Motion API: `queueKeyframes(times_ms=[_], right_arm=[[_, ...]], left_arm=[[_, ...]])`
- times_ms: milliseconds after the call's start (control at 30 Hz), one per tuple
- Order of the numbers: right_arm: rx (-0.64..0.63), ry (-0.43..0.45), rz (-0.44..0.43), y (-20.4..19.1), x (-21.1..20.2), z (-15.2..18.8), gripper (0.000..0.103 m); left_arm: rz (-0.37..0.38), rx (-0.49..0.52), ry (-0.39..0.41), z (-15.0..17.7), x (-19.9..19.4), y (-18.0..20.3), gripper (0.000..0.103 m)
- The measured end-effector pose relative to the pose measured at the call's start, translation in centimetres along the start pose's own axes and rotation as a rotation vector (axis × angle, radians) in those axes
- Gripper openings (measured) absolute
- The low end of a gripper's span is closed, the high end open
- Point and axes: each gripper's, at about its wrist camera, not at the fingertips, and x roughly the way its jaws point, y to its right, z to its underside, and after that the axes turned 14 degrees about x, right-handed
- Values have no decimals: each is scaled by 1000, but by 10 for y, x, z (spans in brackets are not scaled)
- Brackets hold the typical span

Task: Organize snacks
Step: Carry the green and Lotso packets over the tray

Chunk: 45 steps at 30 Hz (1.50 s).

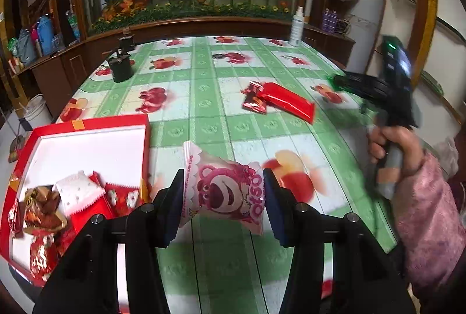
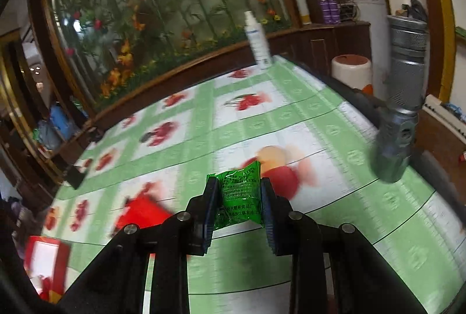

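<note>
The left gripper (image 1: 224, 197) is clamped on a pink bear-print snack packet (image 1: 224, 191), held above the table just beside the red cardboard tray (image 1: 87, 124). The right gripper (image 2: 240, 203) is clamped on a green foil snack packet (image 2: 240, 194). Risk: both pinch slippery wrapper film; a swing could shed either packet short of the tray.

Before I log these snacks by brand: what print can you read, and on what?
"otso" in pink letters: pink bear packet, held in the left gripper; its first letter is hidden.
Small side print on the same packet: too small.
Black print on the green packet in the right gripper: too blurred.
Wrappers in the red box: unreadable.
</note>
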Motion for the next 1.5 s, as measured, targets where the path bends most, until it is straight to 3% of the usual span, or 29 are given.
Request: queueKeyframes(times_ms=[100, 200, 533, 800, 1033, 1500], right_arm=[[-48, -20, -58, -31, -3, 22, 29], [-101, -51, -128, -63, -6, 46, 29], [-239, -164, -348, -158, -26, 132, 29], [-350, -263, -491, -224, -42, 197, 29], [-443, -286, -546, -243, -59, 228, 29], [-451, -381, -590, -246, -51, 231, 29]], left_arm=[[24, 8, 8, 10, -8, 0, 49], [1, -14, 29, 18, -20, -13, 49], [-233, -156, 74, 51, -56, -91, 49], [-330, -242, 70, 71, -62, -134, 49], [-368, -268, 60, 80, -63, -149, 49], [-378, -273, -2, 88, -51, -156, 50]])
